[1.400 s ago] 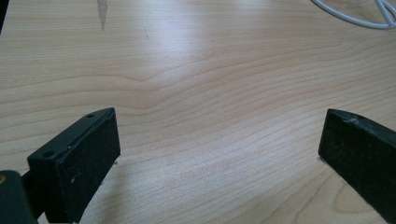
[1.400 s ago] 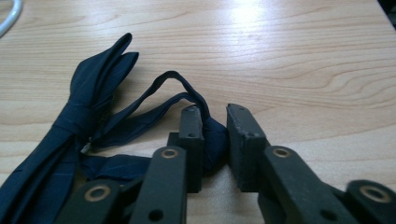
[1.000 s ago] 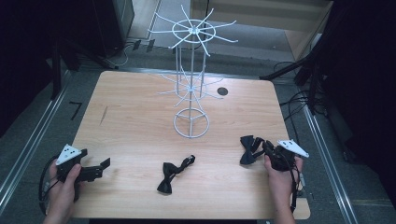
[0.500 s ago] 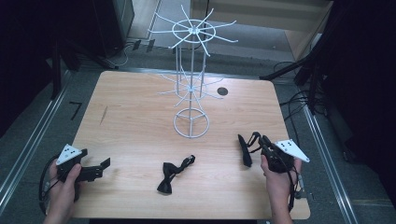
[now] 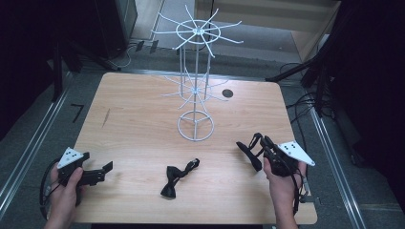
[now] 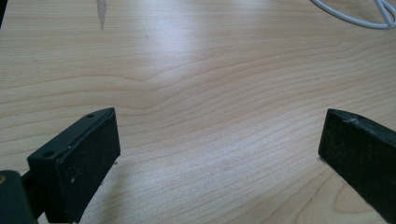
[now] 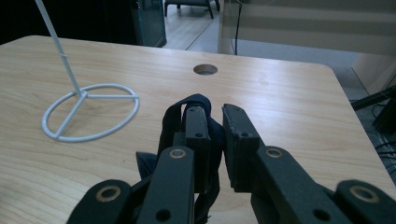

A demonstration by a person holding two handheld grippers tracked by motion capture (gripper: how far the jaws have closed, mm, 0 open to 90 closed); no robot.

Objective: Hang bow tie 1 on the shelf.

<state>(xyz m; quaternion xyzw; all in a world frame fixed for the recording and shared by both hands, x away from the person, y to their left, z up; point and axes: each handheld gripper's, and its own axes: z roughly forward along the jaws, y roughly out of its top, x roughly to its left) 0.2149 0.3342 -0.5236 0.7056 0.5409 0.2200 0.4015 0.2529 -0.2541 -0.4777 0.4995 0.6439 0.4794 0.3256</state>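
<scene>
A black bow tie (image 5: 249, 151) hangs off the table at the right, with my right gripper (image 5: 263, 145) shut on its strap. In the right gripper view the strap (image 7: 194, 100) loops over the left jaw and the jaws pinch the fabric. A second black bow tie (image 5: 173, 180) lies flat on the wooden table (image 5: 143, 119) near the front middle. My left gripper (image 5: 106, 168) rests low at the front left, jaws wide apart over bare wood, nothing between them. A white wire display stand (image 5: 196, 71) rises at the table's middle, its ring base (image 7: 91, 111) left of the held tie.
A round cable hole (image 5: 227, 93) sits in the tabletop behind the stand, and also shows as the hole (image 7: 205, 69) beyond the right gripper. Dark stands and cables crowd the floor at the right. A dark scratch (image 5: 105, 118) marks the wood at the left.
My right gripper has lifted the right-hand bow tie off the table and tilted it up, so it now hangs from its strap. The left gripper and the middle bow tie have stayed put.
</scene>
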